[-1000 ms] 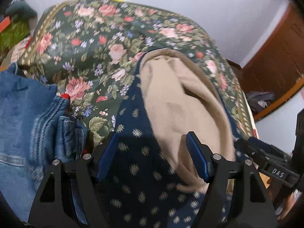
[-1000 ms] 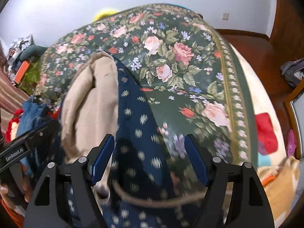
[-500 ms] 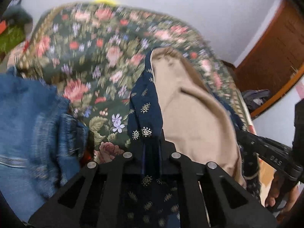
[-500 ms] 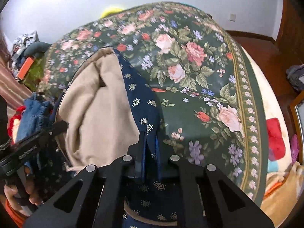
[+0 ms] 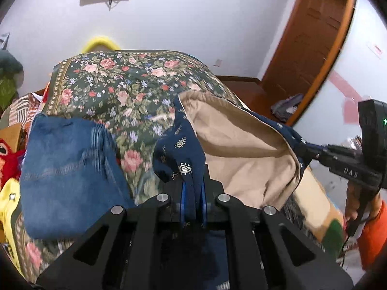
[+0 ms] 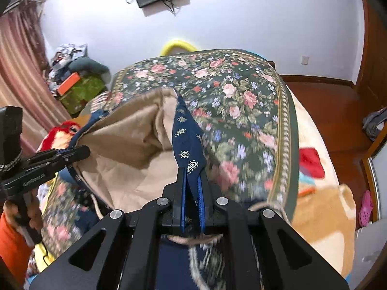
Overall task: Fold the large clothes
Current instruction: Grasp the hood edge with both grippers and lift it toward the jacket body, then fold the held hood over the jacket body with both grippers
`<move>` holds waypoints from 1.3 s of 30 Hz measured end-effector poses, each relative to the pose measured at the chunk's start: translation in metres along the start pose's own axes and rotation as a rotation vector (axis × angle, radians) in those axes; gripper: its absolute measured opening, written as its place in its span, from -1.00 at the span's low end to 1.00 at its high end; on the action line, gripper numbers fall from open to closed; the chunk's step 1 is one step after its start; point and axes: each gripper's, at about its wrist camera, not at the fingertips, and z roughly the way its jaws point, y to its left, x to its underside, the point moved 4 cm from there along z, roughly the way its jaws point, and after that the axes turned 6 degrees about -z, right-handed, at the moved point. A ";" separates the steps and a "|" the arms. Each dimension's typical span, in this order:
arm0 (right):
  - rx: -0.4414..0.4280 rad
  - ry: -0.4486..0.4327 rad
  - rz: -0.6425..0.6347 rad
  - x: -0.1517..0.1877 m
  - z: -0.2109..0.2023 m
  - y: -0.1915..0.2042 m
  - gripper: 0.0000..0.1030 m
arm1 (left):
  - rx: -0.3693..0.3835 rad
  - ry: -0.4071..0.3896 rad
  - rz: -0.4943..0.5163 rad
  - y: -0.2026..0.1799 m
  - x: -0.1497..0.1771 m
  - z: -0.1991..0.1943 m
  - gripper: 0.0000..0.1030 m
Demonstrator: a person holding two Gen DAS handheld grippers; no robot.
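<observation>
A navy patterned garment [image 5: 180,142] with a beige lining [image 5: 239,149] hangs stretched above the floral bed cover [image 5: 125,89]. My left gripper [image 5: 192,188] is shut on one navy edge of it. My right gripper [image 6: 192,183] is shut on the opposite navy edge [image 6: 185,140], with the lining [image 6: 130,149] sagging open between the two grips. In the left wrist view the right gripper [image 5: 312,148] shows at the far right, clamped on the cloth. In the right wrist view the left gripper [image 6: 77,153] shows at the left. A beige drawstring [image 6: 193,239] dangles under the right gripper.
Blue jeans [image 5: 67,169] lie on the bed at the left, beside a red plush toy [image 6: 60,133]. Boxes and clutter [image 6: 77,84] stand by the curtain. A wooden door [image 5: 309,38] and a dark heap on the floor [image 5: 285,107] are to the right. A person's hand and orange sleeve [image 5: 370,220] hold the right tool.
Both grippers went from open to shut on the garment's navy edges. They then rose, lifting the garment off the bed and spreading its beige lining open.
</observation>
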 end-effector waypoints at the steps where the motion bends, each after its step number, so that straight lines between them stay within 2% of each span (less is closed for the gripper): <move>1: 0.003 0.004 0.000 0.006 -0.003 0.002 -0.85 | 0.001 0.007 0.003 -0.002 0.010 -0.005 -0.83; 7: -0.002 0.078 0.026 0.061 -0.012 0.003 -0.87 | -0.001 0.081 -0.025 0.001 0.078 -0.014 -0.83; 13: 0.071 0.163 0.051 0.114 -0.007 -0.008 -0.88 | -0.045 0.172 -0.078 0.015 0.135 0.001 -0.78; 17: 0.098 0.203 0.039 0.136 -0.010 -0.013 -0.87 | -0.057 0.208 -0.112 0.022 0.159 0.007 -0.58; 20: 0.110 0.189 0.026 0.135 -0.017 -0.012 -0.87 | -0.096 0.192 -0.114 0.022 0.160 0.003 -0.33; 22: 0.110 0.158 0.021 0.128 -0.025 -0.010 -0.87 | -0.134 0.162 -0.103 0.022 0.157 -0.004 -0.32; 25: 0.114 0.110 0.009 0.121 -0.037 -0.003 -0.86 | -0.147 0.129 -0.089 0.017 0.147 -0.013 -0.32; 28: 0.106 0.076 -0.012 0.105 -0.042 0.006 -0.61 | -0.160 0.099 -0.054 0.011 0.136 -0.022 -0.32; 30: 0.106 0.055 -0.022 0.099 -0.042 0.011 -0.16 | -0.171 0.079 -0.025 0.007 0.127 -0.027 -0.27; 31: 0.108 0.038 -0.032 0.092 -0.042 0.014 -0.09 | -0.176 0.067 -0.011 0.004 0.122 -0.029 -0.23; 35: 0.100 0.028 -0.059 0.077 -0.030 0.021 -0.02 | -0.181 0.023 0.018 -0.001 0.104 -0.029 0.00; 39: 0.093 0.038 -0.061 0.066 -0.013 0.020 -0.01 | -0.191 0.009 0.039 -0.001 0.087 -0.019 0.04</move>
